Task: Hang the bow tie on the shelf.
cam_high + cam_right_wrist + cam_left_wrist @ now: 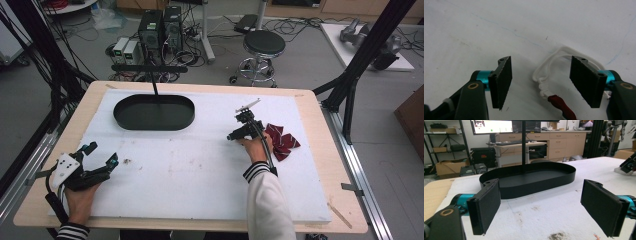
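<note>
The right gripper (540, 82) is seen part open, jaws astride a white cord loop (554, 62) on a dark red cloth (281, 140), right of centre in the high view. Nothing is gripped. A thin cord could be missed or dragged.

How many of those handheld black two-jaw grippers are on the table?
2. The left gripper is at the white mat's near-left corner; the right gripper is right of centre, beside the dark red cloth.

Even, bright indoor light; soft, slightly blurred frames.
</note>
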{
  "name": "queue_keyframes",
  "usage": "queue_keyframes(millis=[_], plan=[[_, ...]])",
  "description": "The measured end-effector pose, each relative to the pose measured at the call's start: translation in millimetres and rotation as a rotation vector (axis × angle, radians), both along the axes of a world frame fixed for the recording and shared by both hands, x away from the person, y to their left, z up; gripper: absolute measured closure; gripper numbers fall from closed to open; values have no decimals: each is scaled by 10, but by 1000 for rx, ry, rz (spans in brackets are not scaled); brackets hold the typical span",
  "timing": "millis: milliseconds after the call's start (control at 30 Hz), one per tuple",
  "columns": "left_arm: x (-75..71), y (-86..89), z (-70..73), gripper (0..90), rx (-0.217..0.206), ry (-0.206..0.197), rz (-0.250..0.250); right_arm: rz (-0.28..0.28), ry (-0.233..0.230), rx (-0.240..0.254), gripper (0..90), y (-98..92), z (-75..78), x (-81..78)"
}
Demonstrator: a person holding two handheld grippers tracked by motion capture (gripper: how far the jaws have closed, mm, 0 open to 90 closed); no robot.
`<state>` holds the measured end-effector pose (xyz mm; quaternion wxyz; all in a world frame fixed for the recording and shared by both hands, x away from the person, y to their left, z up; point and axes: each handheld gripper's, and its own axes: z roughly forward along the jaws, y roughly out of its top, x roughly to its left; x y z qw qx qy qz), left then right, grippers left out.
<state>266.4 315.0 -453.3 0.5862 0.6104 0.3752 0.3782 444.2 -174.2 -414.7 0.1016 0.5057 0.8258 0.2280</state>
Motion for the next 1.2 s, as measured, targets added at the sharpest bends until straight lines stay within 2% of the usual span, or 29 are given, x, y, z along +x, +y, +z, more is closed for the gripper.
queue_keyframes(millis=[100,233,533,700,800,967,1200], plan=[[0,2,1,166,1,1,0,-14,-3,-36,388,12,-4,2],[0,2,1,166,2,1,1,-20,0,-40,447,22,-5,4],[-1,2,0,167,1,1,1,-8,12,-81,510,59,-21,16],[-1,3,0,167,0,0,1,-19,15,-93,590,56,-17,19],[0,3,0,166,-1,0,1,-27,34,-81,631,51,-18,17],[-2,3,0,166,1,-1,1,-20,32,-88,687,60,-15,19],[-2,5,0,167,-1,-2,1,-40,52,-64,777,39,-10,17]])
